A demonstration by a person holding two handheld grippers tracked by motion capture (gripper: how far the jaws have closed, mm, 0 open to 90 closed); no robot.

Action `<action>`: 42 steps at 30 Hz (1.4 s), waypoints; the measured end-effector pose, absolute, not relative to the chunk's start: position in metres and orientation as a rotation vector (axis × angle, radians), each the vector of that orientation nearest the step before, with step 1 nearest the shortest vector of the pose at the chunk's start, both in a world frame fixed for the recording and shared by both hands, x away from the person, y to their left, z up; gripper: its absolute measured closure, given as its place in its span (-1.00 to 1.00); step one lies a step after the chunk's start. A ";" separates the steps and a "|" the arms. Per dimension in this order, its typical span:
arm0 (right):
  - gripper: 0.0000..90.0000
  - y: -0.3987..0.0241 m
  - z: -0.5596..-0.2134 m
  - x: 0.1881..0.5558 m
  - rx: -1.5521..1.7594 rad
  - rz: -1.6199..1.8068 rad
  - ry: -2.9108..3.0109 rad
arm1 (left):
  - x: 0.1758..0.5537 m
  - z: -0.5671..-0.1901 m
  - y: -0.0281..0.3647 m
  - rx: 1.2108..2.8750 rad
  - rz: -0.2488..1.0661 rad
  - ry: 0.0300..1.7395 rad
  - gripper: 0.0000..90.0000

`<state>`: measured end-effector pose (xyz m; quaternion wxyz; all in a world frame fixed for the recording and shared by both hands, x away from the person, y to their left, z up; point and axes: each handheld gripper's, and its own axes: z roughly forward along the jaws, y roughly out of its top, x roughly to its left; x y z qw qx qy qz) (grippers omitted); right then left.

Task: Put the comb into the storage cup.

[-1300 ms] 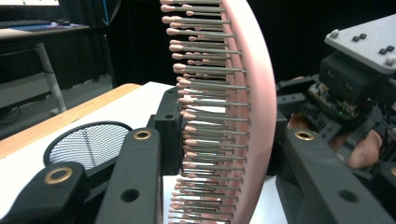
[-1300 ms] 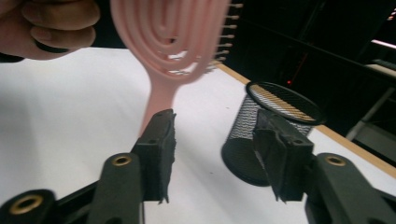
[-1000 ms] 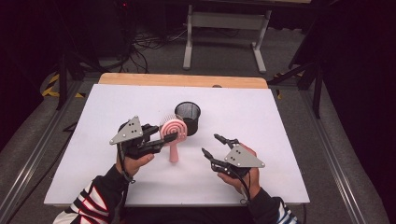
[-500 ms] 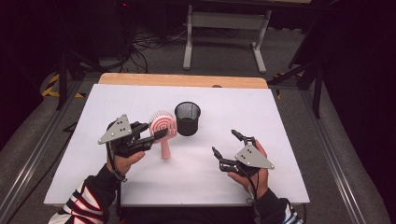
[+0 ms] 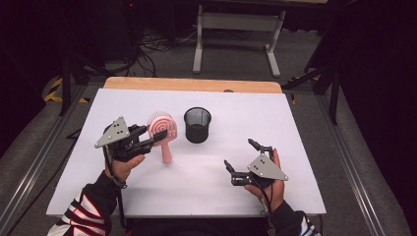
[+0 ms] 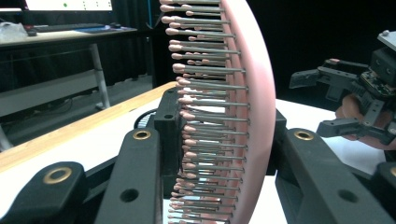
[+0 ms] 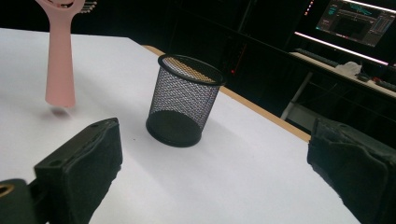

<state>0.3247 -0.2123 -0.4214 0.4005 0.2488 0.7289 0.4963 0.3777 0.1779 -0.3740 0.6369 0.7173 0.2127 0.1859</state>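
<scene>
My left gripper (image 5: 153,133) is shut on the round head of a pink hairbrush (image 5: 167,152) at the table's left. The handle hangs down and ends just above the white tabletop (image 5: 236,110). In the left gripper view the bristled head (image 6: 252,107) stands edge-on between the jaws of that gripper (image 6: 224,182). A black mesh cup (image 5: 197,125) stands upright just right of the brush. My right gripper (image 5: 239,153) is near the front right; its jaws have just been opening and stand wide with nothing between them. From the right gripper (image 7: 210,168) I see the cup (image 7: 184,100) ahead and the brush handle (image 7: 60,60) at upper left.
A wooden strip (image 5: 192,84) runs along the table's far edge. A white metal stand (image 5: 236,22) and cables lie on the floor beyond. Across the table, in the left gripper view, are the right hand and its gripper (image 6: 310,105).
The left gripper has carried the brush leftward, away from the cup. The right gripper's jaws have spread wider and the right hand has drifted slightly right.
</scene>
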 end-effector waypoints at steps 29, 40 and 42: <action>-0.89 -0.246 -0.425 0.323 0.749 1.198 1.777 | 0.404 -0.363 0.186 1.592 0.459 0.508 0.41; -0.88 -0.245 -0.426 0.323 0.739 1.203 1.788 | 0.419 -0.345 0.186 1.563 0.461 0.508 0.41; -0.88 -0.244 -0.426 0.324 0.740 1.207 1.791 | 0.421 -0.340 0.186 1.559 0.474 0.502 0.41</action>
